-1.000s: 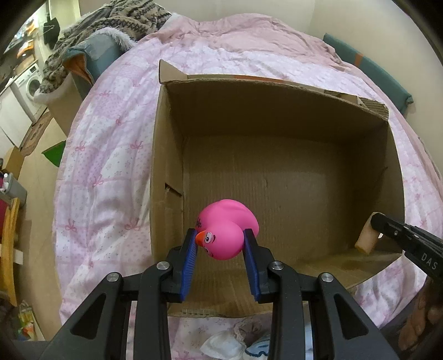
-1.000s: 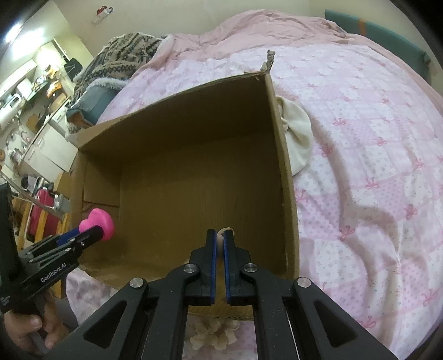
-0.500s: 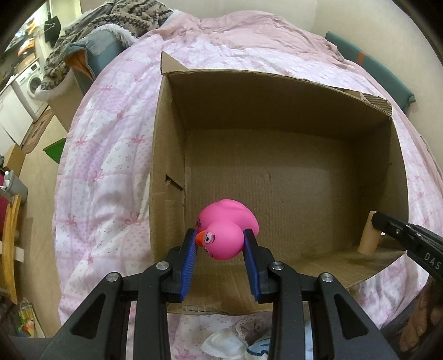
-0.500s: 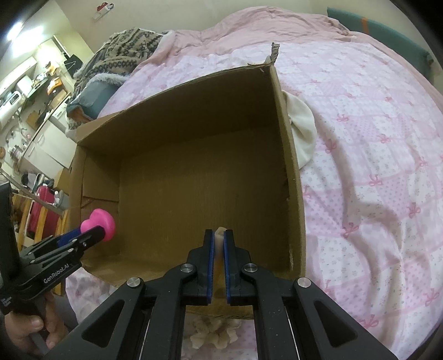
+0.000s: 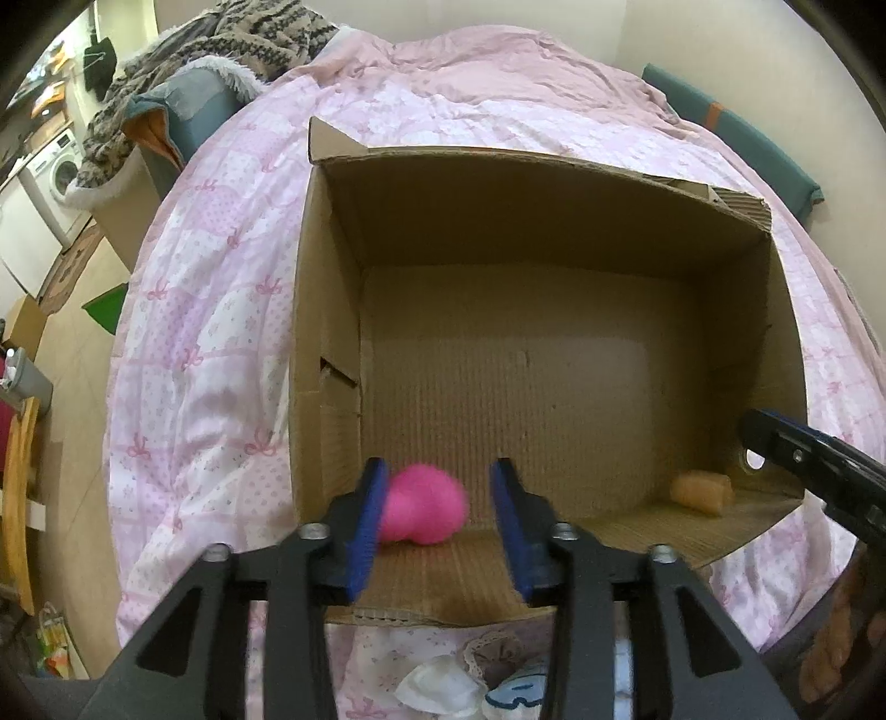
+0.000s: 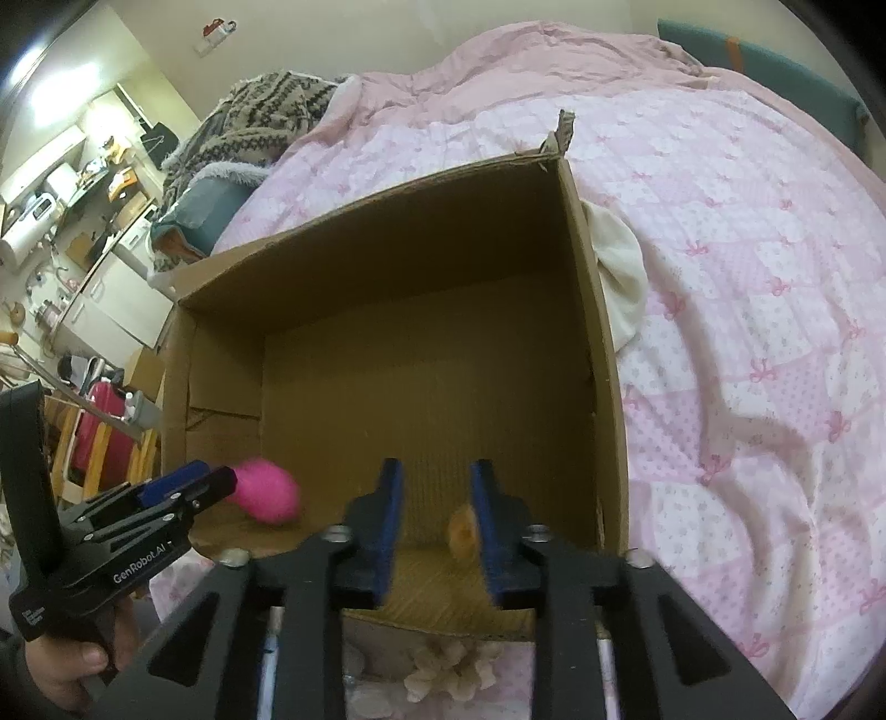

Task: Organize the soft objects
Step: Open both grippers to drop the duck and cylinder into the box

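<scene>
An open cardboard box (image 5: 326, 310) stands on a pink bed; it also shows in the right wrist view (image 6: 587, 288). My left gripper (image 5: 437, 493) is open over the box's near left corner. The pink rubber duck (image 5: 423, 512) is blurred, below and between its fingers, free of the pads; it also shows in the right wrist view (image 6: 266, 490). My right gripper (image 6: 434, 498) is open over the near right corner. A small tan soft piece (image 6: 464, 533) is blurred beside its right finger and lies by the box's right wall in the left wrist view (image 5: 700, 490).
The pink bow-patterned quilt (image 6: 747, 288) surrounds the box. A cream cloth (image 6: 620, 277) lies against the box's right outer wall. White and lacy soft items (image 5: 443, 687) lie on the bed in front of the box. A patterned blanket heap (image 5: 221, 50) sits far left.
Both grippers have opened. The pink duck has dropped out of the left gripper into the box, and the tan piece has dropped out of the right gripper into the box.
</scene>
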`<state>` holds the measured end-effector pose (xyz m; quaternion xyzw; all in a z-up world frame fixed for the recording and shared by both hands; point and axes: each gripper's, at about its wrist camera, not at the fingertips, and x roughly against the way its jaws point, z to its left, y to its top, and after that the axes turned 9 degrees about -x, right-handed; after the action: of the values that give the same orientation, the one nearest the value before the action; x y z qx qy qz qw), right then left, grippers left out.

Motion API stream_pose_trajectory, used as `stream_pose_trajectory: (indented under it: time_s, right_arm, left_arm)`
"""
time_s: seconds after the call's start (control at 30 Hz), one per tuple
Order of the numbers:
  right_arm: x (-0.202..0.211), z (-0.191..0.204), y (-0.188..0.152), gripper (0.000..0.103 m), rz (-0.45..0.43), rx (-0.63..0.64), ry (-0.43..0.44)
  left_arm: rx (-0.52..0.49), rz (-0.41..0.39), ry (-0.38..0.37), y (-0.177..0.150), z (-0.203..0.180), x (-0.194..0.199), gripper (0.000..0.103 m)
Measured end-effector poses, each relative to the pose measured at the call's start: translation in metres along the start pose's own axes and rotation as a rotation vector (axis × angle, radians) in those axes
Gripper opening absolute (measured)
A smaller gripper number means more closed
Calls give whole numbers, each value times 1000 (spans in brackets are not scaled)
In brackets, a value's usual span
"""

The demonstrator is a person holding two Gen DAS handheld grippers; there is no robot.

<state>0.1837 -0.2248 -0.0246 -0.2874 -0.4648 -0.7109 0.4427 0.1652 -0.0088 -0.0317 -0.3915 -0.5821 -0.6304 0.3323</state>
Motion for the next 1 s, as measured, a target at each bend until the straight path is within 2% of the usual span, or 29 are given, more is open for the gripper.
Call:
stream_pose_trajectory:
  time_s: [0.03, 0.07, 0.13, 0.17, 0.53, 0.77, 1.0]
  right_arm:
    - [2, 0, 0, 72, -12, -3, 2]
    - [4, 0, 1, 75, -28, -7, 5]
    - [6, 1, 3, 76, -41, -9, 12]
    - [6, 1, 4, 76, -43, -14, 14]
    - [16, -9, 4, 76, -45, -71, 22]
    - [30, -13, -1, 76, -54, -91, 29]
    - [48, -13, -13, 76, -67, -88, 36]
  left_arm:
    - [4, -8, -2, 0, 1, 2, 50]
    - [8, -14, -7, 0, 1, 3, 54]
    - [17, -28, -19, 1, 1, 7, 66]
    - [22, -41, -23, 2, 1, 10, 66]
    - [30, -45, -14, -1, 5, 18, 67]
    - [20, -57, -26, -7, 6, 42, 67]
    - [16, -55, -5, -27, 8, 63, 67]
